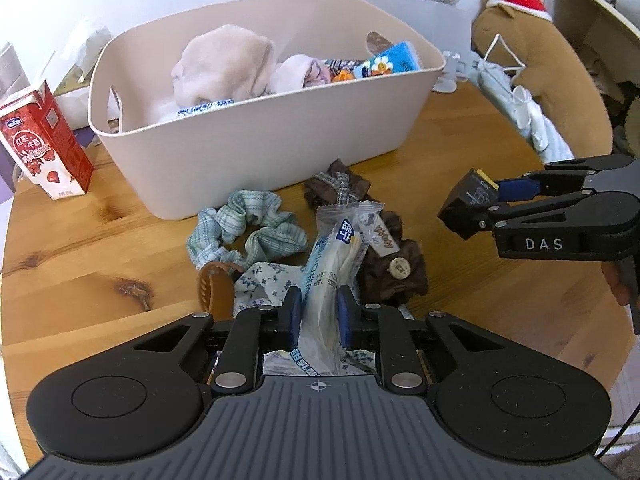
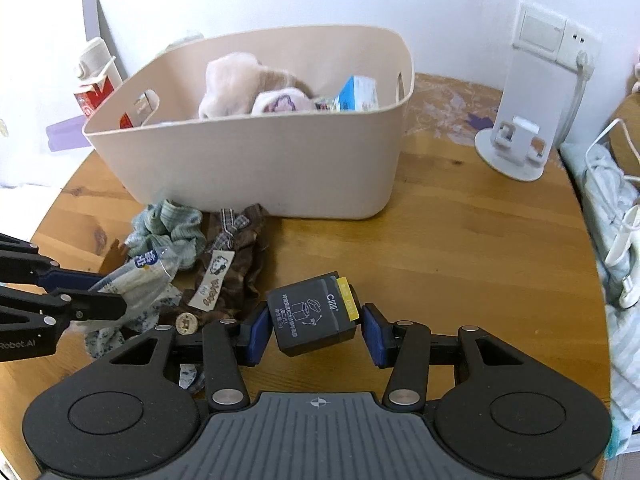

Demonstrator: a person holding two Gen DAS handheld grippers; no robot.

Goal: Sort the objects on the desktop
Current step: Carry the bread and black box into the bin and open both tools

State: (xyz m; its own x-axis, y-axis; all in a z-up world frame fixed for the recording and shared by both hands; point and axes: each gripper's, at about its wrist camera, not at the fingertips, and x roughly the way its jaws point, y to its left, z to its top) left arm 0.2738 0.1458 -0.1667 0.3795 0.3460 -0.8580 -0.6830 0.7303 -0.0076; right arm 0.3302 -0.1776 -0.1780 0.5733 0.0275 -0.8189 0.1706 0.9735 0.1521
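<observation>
I've got the left gripper [image 1: 318, 314] fingers clamped on the snack packet [image 1: 334, 264], long axis running fwd toward the bin [image 1: 256, 148] dead ahead, & the right gripper [image 2: 316, 330] fingers pinching the black box [image 2: 310, 314] off the desk [image 2: 460, 248], bin up-left.

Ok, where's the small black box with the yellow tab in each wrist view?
Left wrist: the black box is at the right edge, mid-height, clamped in the right gripper.
Right wrist: bottom centre, between its own gripper's blue pads.
Shared landmark: the beige storage basket behind it on the wooden table.
</observation>
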